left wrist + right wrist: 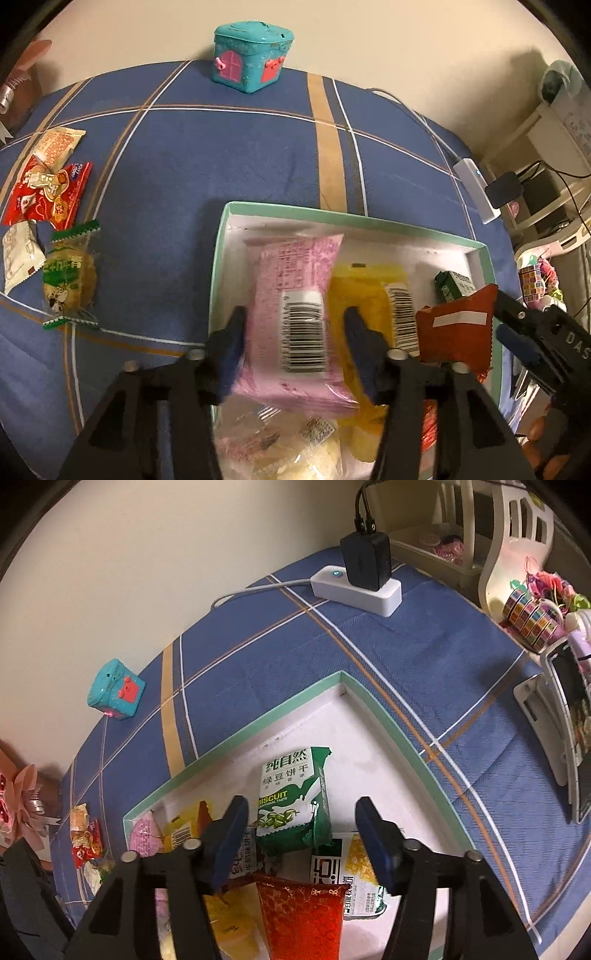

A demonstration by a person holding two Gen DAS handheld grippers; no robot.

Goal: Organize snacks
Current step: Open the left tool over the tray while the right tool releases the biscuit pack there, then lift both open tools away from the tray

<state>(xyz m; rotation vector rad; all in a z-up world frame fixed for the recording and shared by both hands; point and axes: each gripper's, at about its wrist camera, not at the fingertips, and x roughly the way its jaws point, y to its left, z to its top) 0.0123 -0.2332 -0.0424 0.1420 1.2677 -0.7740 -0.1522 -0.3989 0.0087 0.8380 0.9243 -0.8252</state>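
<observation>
A shallow white box with a mint-green rim (pixel 332 214) lies on the blue plaid cloth. My left gripper (pixel 295 332) hangs open over it, and a blurred pink packet (pixel 295 280) sits between its fingers with gaps on both sides. A yellow packet (pixel 365 295) lies beside the pink one. My right gripper (pixel 303 823) is open above a green biscuit packet (pixel 291 801) in the box. A red packet (pixel 299 915) sits low between its jaws, untouched by the pads. Left of the box lie loose snacks: a red packet (pixel 44 195), a green-wrapped cake (pixel 68 280) and a white sachet (pixel 18 258).
A teal toy house (pixel 251 55) stands at the far edge by the wall. A white power strip (pixel 354 587) with a black adapter and its cable lie at the back right. A phone on a stand (pixel 569 746) and a cluttered shelf (pixel 532 616) border the right side.
</observation>
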